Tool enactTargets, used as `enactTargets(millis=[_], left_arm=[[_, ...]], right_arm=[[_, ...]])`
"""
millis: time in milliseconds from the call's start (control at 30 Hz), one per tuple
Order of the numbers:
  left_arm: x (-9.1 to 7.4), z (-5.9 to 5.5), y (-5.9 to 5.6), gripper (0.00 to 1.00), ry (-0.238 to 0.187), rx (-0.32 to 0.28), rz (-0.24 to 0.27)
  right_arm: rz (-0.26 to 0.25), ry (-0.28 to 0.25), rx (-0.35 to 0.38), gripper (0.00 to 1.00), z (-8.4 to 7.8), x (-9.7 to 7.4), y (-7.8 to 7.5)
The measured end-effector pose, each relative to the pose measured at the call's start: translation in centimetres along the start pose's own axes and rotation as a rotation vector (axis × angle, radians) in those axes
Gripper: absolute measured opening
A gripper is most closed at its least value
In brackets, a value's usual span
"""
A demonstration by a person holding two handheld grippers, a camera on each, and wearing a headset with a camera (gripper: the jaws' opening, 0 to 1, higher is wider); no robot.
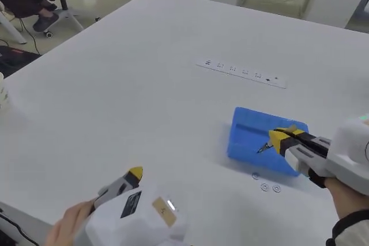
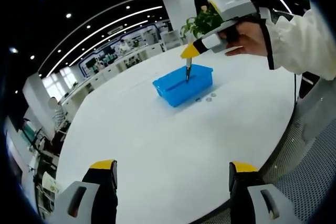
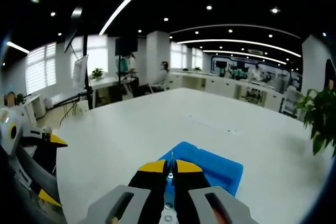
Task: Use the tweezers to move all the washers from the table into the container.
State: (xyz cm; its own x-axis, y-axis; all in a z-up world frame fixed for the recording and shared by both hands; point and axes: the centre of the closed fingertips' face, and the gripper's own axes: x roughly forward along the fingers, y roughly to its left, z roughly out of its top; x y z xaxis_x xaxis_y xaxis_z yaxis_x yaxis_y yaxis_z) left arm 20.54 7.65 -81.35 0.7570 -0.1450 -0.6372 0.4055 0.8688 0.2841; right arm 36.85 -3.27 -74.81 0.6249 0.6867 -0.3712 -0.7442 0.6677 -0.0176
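The right tool (image 1: 277, 137) clamps a pair of tweezers (image 1: 264, 148), tips pointing down into the blue container (image 1: 248, 131) on the white surface (image 1: 144, 84). Three washers (image 1: 264, 186) lie on the surface just beside the container's near wall. The left tool (image 2: 173, 165) hovers well apart, jaws spread wide.

Passes freely over bare table (image 1: 115, 84) left of container (image 1: 248, 136) — meets container itself, washers (image 1: 265, 186) just beside it, flat strip (image 1: 241, 72) beyond.

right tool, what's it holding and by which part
The right tool is shut on the tweezers, gripping their upper end; the tips point down at the blue container. The left tool holds nothing.
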Motion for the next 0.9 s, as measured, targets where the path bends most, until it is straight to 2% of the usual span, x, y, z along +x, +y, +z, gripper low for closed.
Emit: enactTargets(millis=[167,567,900], left_arm=[[0.0,0.0,0.0,0.90,0.003,0.004,-0.001],[0.1,-0.2,0.0,0.89,0.011,0.005,0.003],[0.1,-0.3,0.1,0.89,0.017,0.006,0.006]], right_arm=[[0.003,0.014,0.004,0.01,-0.7,0.1,-0.2],[0.029,0.093,-0.009,0.01,-4.0,0.7,0.4],[0.043,0.129,-0.017,0.01,-5.1,1.4,0.7]])
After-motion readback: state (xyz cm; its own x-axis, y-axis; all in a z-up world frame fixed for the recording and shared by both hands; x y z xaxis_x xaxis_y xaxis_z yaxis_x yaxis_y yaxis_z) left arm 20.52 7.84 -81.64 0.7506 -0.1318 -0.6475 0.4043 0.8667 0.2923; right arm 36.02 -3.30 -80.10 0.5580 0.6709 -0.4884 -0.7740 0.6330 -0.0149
